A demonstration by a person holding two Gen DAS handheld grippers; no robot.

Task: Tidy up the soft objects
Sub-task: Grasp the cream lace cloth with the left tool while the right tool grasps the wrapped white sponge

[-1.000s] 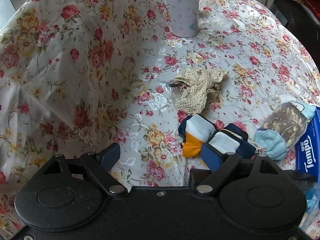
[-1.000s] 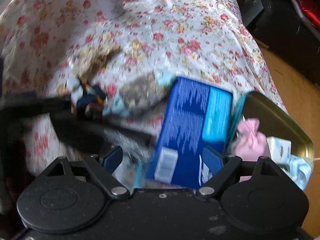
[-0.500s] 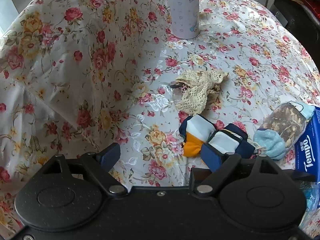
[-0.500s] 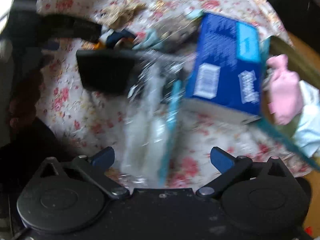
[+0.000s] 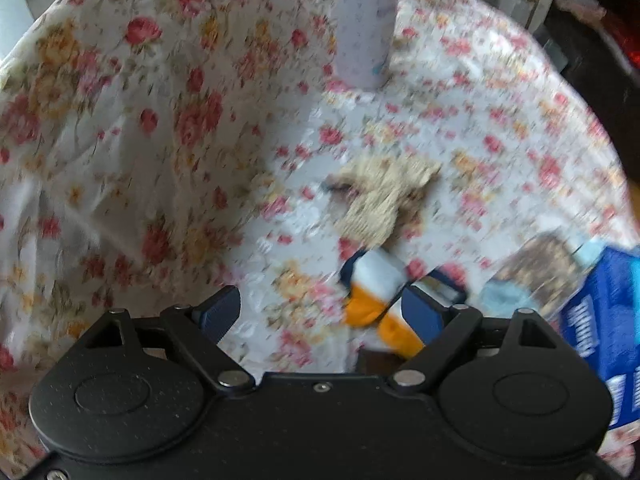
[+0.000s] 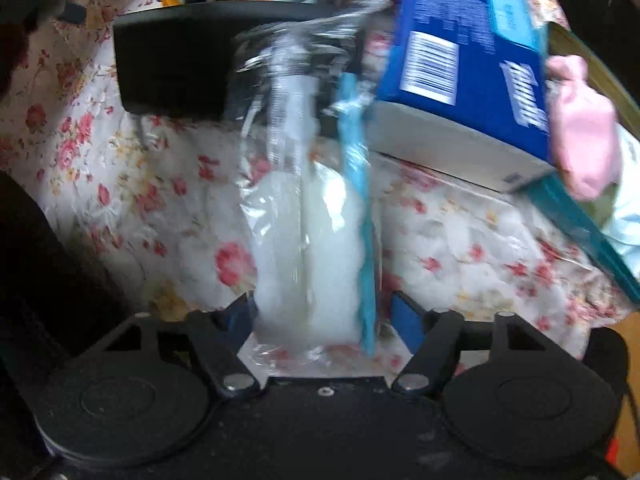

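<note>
A: Item one, left gripper (image 5: 320, 312)?

B: Jaws spread wide, holding nothing. Relative to the blue box (image 5: 604, 332): cup (image 5: 366, 28) far left and beyond, lace cloth (image 5: 384, 200) left, folded orange-and-white cloth (image 5: 376, 292) just left, by the left gripper's right finger.

A: Item two, right gripper (image 6: 322, 316)?

B: Jaws partly open, on either side of a clear bag (image 6: 308, 240) of white fluff; contact with the pads cannot be told through blur. The bag sits left of the box, long axis running straight away from the tongs, so the right hand is nearer.

A: Right of the box?

B: Pink pouch (image 6: 580, 128), in a tray (image 6: 592, 224).
</note>
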